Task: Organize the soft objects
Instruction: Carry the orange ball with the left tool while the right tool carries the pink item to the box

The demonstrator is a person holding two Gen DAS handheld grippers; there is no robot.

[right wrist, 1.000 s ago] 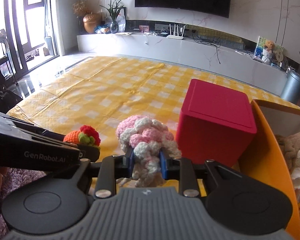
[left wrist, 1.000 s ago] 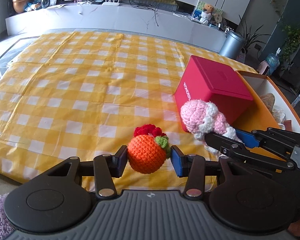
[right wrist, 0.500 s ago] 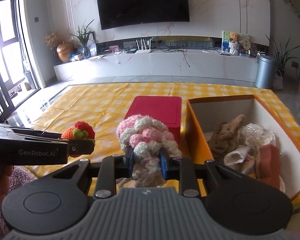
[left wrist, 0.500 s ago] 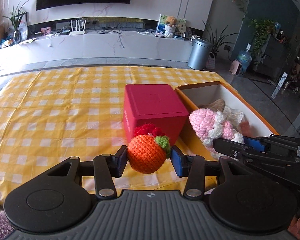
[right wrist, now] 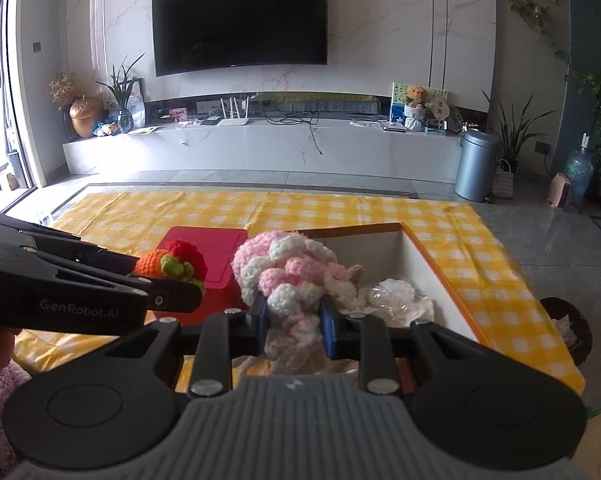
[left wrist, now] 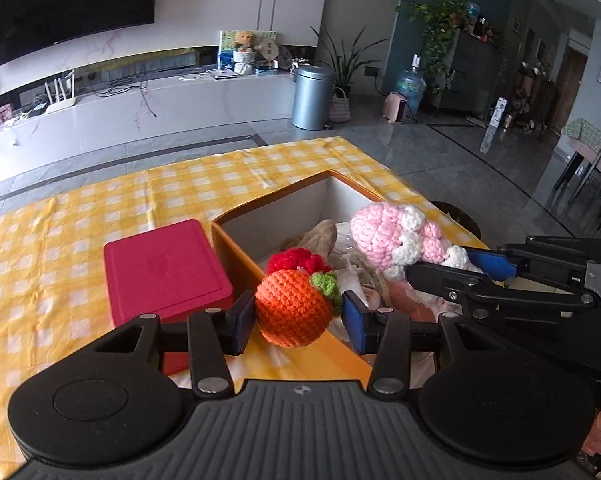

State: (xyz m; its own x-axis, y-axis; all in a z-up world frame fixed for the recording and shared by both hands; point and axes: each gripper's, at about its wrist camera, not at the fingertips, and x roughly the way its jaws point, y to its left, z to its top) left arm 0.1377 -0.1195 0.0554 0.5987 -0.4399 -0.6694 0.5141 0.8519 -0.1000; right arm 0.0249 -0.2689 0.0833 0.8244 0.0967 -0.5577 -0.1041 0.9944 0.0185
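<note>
My left gripper (left wrist: 298,322) is shut on an orange crochet ball (left wrist: 290,312) with a green and red top, held above the near left corner of the orange box (left wrist: 268,210). My right gripper (right wrist: 293,326) is shut on a pink and white crochet toy (right wrist: 288,270), held over the box (right wrist: 432,260). The toy also shows in the left wrist view (left wrist: 392,238), to the right of the ball. The ball shows in the right wrist view (right wrist: 156,262), at the left. Several soft things (right wrist: 392,298) lie inside the box.
A red lidded box (left wrist: 162,270) stands against the orange box's left side on the yellow checked tablecloth (left wrist: 60,240). The table's right edge (right wrist: 540,292) runs just past the orange box. A dark basket (right wrist: 568,328) sits below that edge.
Both grippers have swung to the right with their toys, from over the tablecloth by the red box to above the orange box. Both grips are unchanged.
</note>
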